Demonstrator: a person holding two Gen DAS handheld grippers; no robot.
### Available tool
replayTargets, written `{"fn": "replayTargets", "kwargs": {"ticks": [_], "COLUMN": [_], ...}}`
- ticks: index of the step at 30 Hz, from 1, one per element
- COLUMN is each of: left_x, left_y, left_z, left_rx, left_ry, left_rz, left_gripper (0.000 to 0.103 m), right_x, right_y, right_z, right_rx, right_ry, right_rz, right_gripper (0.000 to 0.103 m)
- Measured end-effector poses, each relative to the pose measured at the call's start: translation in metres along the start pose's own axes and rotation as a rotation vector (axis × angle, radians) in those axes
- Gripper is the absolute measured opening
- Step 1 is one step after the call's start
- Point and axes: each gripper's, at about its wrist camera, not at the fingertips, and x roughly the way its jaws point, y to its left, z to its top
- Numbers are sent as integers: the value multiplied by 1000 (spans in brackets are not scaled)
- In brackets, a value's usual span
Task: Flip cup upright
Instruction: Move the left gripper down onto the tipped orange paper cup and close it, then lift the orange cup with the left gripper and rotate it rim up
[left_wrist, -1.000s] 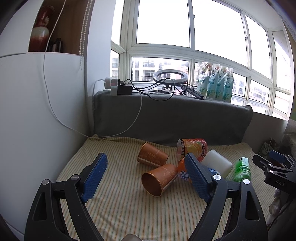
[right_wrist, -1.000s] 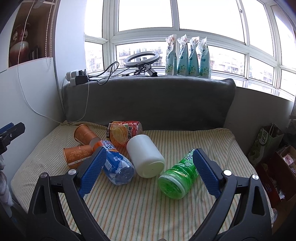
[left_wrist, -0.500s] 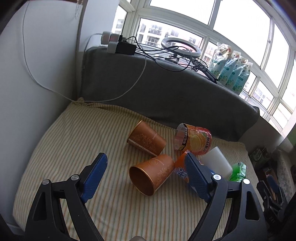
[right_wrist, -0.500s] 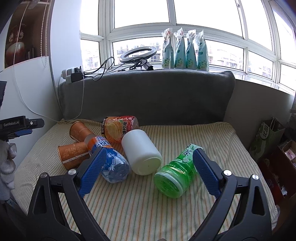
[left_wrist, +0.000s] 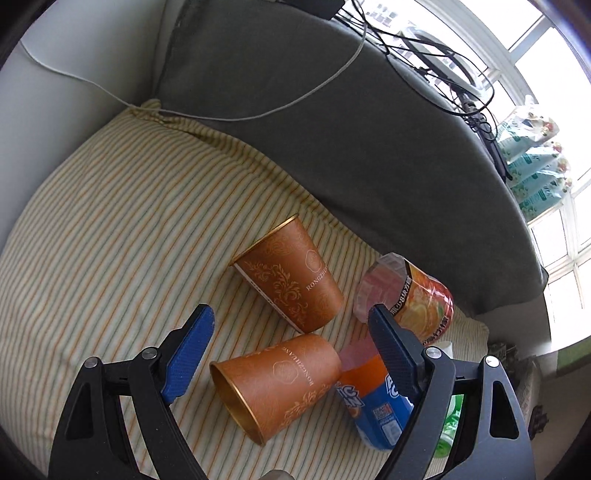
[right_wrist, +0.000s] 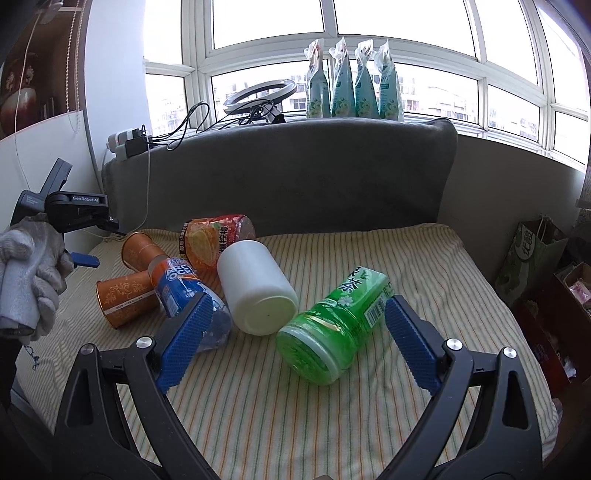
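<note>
Between the spread blue pads of the left tongs (left_wrist: 290, 354) lies the near copper cup (left_wrist: 279, 384), on its side on the striped bed (left_wrist: 92, 240), its gold-rimmed mouth turned toward the left pad and its base toward the right one. The jaws stand wide and hold nothing; that width looks chosen to clear the cup's wall before they close across it. Just beyond the tongs a second copper cup (left_wrist: 291, 280) also lies tipped, its base near the first cup's side. Pressed against the near cup's base, under the right pad, is a blue and orange bottle (left_wrist: 373, 402), and farther off an orange-labelled jar (left_wrist: 410, 295); this crowding leaves little room on that side, so a grasp nearer the cup's mouth seems the safer choice.

The right tongs (right_wrist: 293, 343) hang equally wide and empty over a green tea bottle (right_wrist: 336, 325), with a white jar (right_wrist: 256, 288) just left of it, apparently waiting. The soft bedding may let an upturned cup wobble.
</note>
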Motion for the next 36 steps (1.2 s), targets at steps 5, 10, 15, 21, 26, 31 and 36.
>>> {"fn": "replayTargets", "kwargs": {"ticks": [5,10,15,21,26,31,36], "left_x": [17,36,53,79,97,110,113], "left_y": [-5,-13,-18,-20,-15,-13,-13], "left_z": [10,19,20,26,31,31,27], "left_rx": [-37,-57,-68,-97,-129,-152,-161], "left_ry": [27,41,67,99,109,115,110], "left_rz": [27,64,94,125,141,121,101], "left_gripper": [86,86,86,85,82,77,73], "right_x": [0,0,0,1,1,4,4], "right_y": [-19,-39,-51,-61,-67,-70,-70], "right_z": [-9,-12,-14,-16,-17,-18,-18], "right_rx": [29,74,97,130,142,149,142], "right_ry": [17,14,10,6,5,8,5], "right_rz": [-28,-49,-58,-53,-61,-69,-74], "right_gripper": [96,96,96,96,96,96,96]}}
